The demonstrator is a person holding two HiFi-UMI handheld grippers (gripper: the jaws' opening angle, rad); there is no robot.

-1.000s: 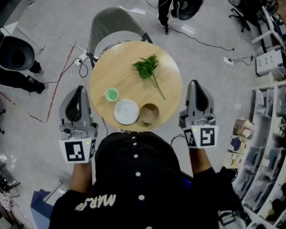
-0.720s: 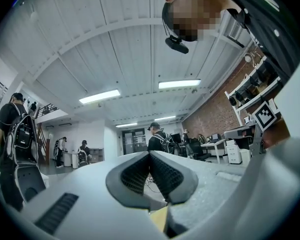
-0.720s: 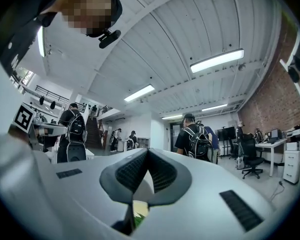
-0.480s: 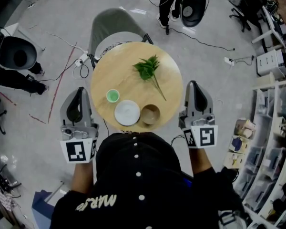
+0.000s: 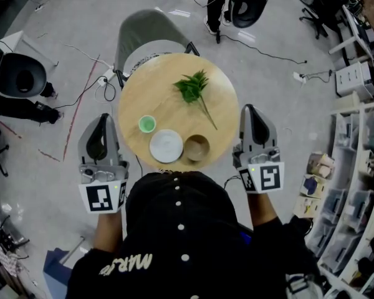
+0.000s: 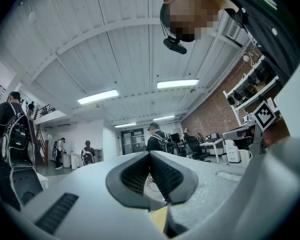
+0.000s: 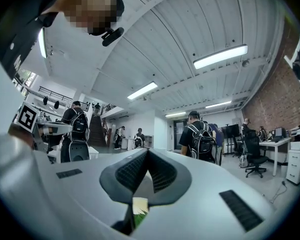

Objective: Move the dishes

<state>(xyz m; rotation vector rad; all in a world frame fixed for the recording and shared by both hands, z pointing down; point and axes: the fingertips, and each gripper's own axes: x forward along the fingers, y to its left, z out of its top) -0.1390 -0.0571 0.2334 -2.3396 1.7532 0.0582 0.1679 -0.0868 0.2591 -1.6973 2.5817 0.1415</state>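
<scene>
Round wooden counter [image 5: 168,104]: green cup [image 5: 147,124], white plate [image 5: 166,146], brown bowl [image 5: 196,147] by near edge; leafy sprig [image 5: 193,87] toward far edge.

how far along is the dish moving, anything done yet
Done: nothing that shows. The green cup, white plate and brown bowl sit grouped at the near edge of the round wooden table.
In hand: nothing. The left gripper and right gripper are beside the table, jaws together and empty.
Left: picking up and moving all three dishes.
</scene>
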